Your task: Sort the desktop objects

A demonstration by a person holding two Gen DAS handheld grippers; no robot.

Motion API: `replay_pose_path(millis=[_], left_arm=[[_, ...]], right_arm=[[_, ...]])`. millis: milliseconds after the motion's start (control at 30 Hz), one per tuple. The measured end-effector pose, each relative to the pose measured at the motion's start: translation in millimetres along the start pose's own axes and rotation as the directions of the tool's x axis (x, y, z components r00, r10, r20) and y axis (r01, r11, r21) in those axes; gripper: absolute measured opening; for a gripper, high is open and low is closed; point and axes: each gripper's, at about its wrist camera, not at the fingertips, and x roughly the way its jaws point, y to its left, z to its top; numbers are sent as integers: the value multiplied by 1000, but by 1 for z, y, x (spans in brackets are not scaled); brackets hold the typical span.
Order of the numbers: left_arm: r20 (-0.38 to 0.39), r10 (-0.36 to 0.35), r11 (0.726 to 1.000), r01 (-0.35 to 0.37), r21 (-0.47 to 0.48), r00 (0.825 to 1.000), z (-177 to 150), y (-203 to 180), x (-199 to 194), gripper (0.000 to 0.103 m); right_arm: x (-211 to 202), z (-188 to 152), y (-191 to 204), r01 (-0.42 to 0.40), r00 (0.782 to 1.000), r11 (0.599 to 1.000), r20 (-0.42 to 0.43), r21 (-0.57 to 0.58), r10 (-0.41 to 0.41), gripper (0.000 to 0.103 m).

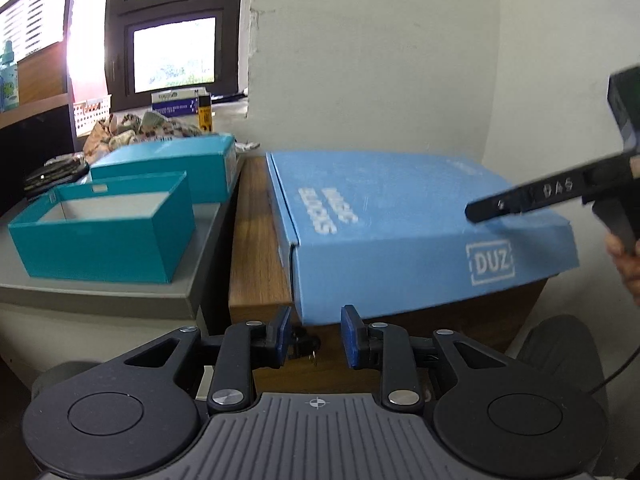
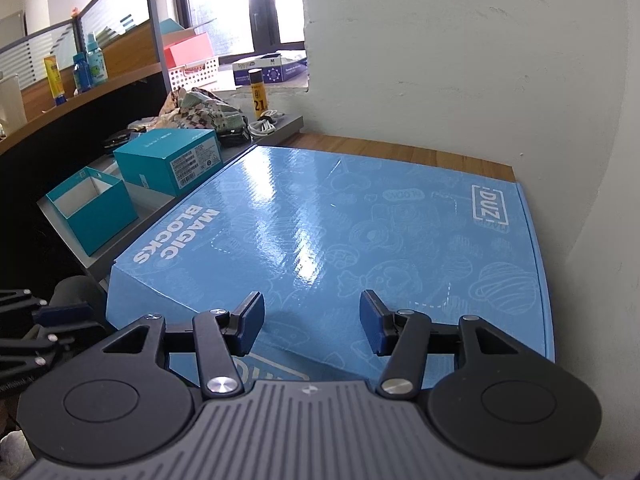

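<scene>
A large flat blue "Magic Blocks" box [image 1: 400, 224] lies closed on a wooden cabinet top [image 1: 256, 240]; it fills the right wrist view [image 2: 340, 240]. My left gripper [image 1: 316, 336] is open and empty, low in front of the box's near edge. My right gripper [image 2: 312, 324] is open and empty, hovering just above the box's near part; one of its fingers [image 1: 520, 200] reaches in over the box's right side in the left wrist view. An open teal box [image 1: 100, 232] and a closed teal box [image 1: 172, 168] sit on the grey surface to the left.
A white wall [image 1: 380, 60] stands right behind the blue box. A patterned cloth bundle [image 2: 200, 112], a yellow tube [image 2: 258, 94] and a coiled white cable [image 2: 266, 124] lie at the back. Bottles [image 2: 90, 66] stand on a wooden shelf at left.
</scene>
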Motion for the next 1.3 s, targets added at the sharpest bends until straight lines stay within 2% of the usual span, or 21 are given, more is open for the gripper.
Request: replay_pose_path(millis=[467, 667, 833, 1000, 1100, 1300], left_arm=[[15, -105, 994, 106, -8, 994, 46, -7, 36, 30], [-3, -143, 990, 143, -21, 990, 55, -9, 53, 30], [-15, -156, 988, 157, 8, 988, 57, -15, 58, 32], [-26, -146, 988, 147, 44, 989, 59, -24, 62, 36], [-34, -153, 986, 154, 62, 988, 61, -30, 65, 36], [-54, -179, 978, 184, 99, 982, 65, -48, 72, 37]], right_arm=[[-9, -11, -4, -8, 999, 1000, 43, 20, 7, 60], [-15, -16, -8, -11, 998, 999, 64, 47, 8, 60], [-22, -21, -11, 3, 997, 998, 76, 63, -8, 60], [-48, -34, -17, 57, 990, 995, 125, 83, -67, 60], [-70, -48, -23, 121, 980, 987, 147, 102, -135, 60], [-95, -79, -44, 241, 959, 960, 119, 146, -259, 60]])
